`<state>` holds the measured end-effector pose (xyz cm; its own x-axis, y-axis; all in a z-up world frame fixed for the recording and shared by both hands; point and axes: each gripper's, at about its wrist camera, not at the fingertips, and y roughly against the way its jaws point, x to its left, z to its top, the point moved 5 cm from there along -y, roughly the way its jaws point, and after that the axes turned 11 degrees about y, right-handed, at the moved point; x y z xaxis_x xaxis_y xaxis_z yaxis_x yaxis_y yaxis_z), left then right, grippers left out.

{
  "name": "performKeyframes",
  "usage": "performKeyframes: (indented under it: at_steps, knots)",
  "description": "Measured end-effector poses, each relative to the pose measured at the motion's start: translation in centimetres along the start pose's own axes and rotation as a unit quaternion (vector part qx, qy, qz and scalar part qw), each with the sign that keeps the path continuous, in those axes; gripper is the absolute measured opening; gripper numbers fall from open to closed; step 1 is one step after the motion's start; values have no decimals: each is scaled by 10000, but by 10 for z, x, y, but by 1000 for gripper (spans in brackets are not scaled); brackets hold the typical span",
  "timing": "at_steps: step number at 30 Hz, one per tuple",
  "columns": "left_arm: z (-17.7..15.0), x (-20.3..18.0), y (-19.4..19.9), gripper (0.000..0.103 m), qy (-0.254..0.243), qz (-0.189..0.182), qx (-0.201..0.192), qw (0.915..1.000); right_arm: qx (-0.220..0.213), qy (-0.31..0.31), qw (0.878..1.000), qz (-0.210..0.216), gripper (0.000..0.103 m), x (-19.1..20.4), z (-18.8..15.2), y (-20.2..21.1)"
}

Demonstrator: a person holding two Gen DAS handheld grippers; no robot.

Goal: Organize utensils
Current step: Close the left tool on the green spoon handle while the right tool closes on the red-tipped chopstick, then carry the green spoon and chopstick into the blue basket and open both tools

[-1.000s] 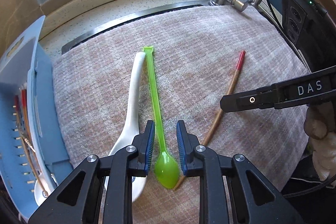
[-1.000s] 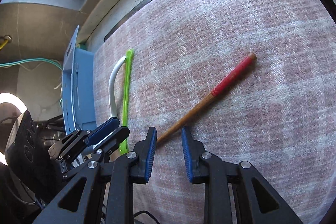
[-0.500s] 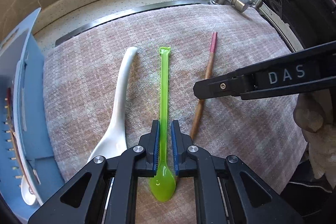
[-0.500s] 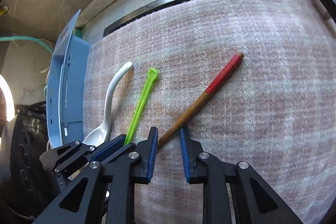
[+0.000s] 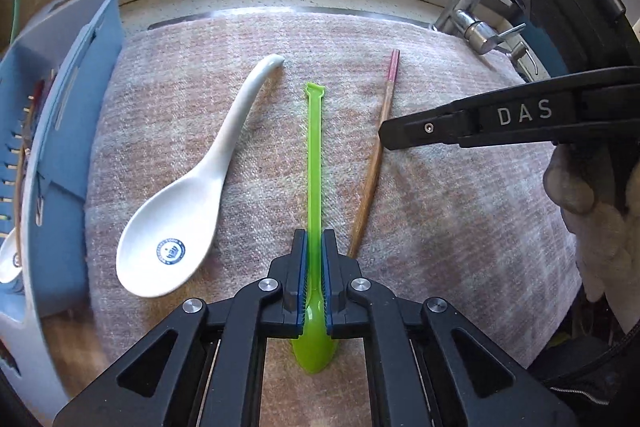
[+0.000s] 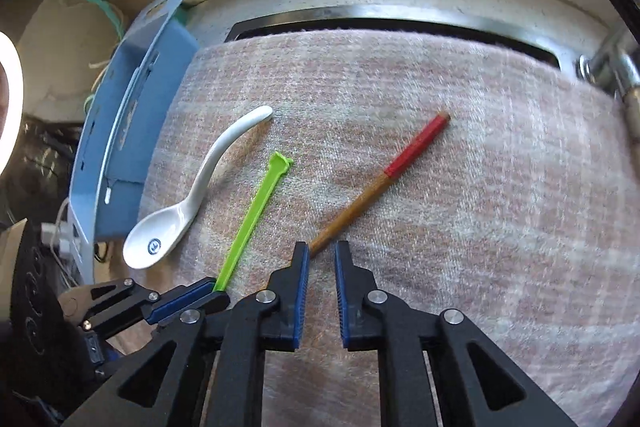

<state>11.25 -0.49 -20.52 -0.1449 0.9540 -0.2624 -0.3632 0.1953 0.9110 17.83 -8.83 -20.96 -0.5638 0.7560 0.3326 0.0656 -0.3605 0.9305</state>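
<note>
- The left tongs (image 5: pixel 314 267) sit at the bottom centre of the left wrist view, closed onto the neck of the green plastic spoon (image 5: pixel 314 163), blue pads pressing its handle from both sides just above the bowl.
- The green spoon's handle runs straight up the middle of that frame over the pink checked towel (image 5: pixel 440 227); its bowl shows below the pads.
- The white ceramic soup spoon (image 5: pixel 188 211) lies to the left of centre on the towel, bowl up with a blue emblem inside, handle slanting to the upper right, apart from the green spoon.
- The wooden chopstick (image 5: pixel 376 155) with a red end lies just right of the green spoon, its near tip close beside the left tongs.
- The right tongs (image 6: pixel 320 267) are at the lower centre of the right wrist view, parted by a narrow gap and gripping nothing; the chopstick's (image 6: pixel 372 195) thin tip lies at the mouth of that gap, next to the left pad.
- A blue utensil rack (image 5: pixel 56 115) stands at the left edge beside the towel, holding a few pieces.
- A chrome faucet (image 5: pixel 476 27) is in the upper right.
</note>
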Motion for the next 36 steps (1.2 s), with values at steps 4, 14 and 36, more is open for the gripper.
performKeyframes:
  at_steps: [4, 14, 36]
  knots:
    - [15, -10, -10, 7, -379, 210, 45, 9991, -186, -903, 9948, 441, 22, -8, -6, -1]
    - [44, -26, -31, 7, -933, 264, 82, 9953, -259, -746, 9965, -272, 16, 18, 3, -11]
    - [12, 23, 66, 6, 559, -514, -933, 9927, -863, -262, 9946, 520, 6, 43, -15, 50]
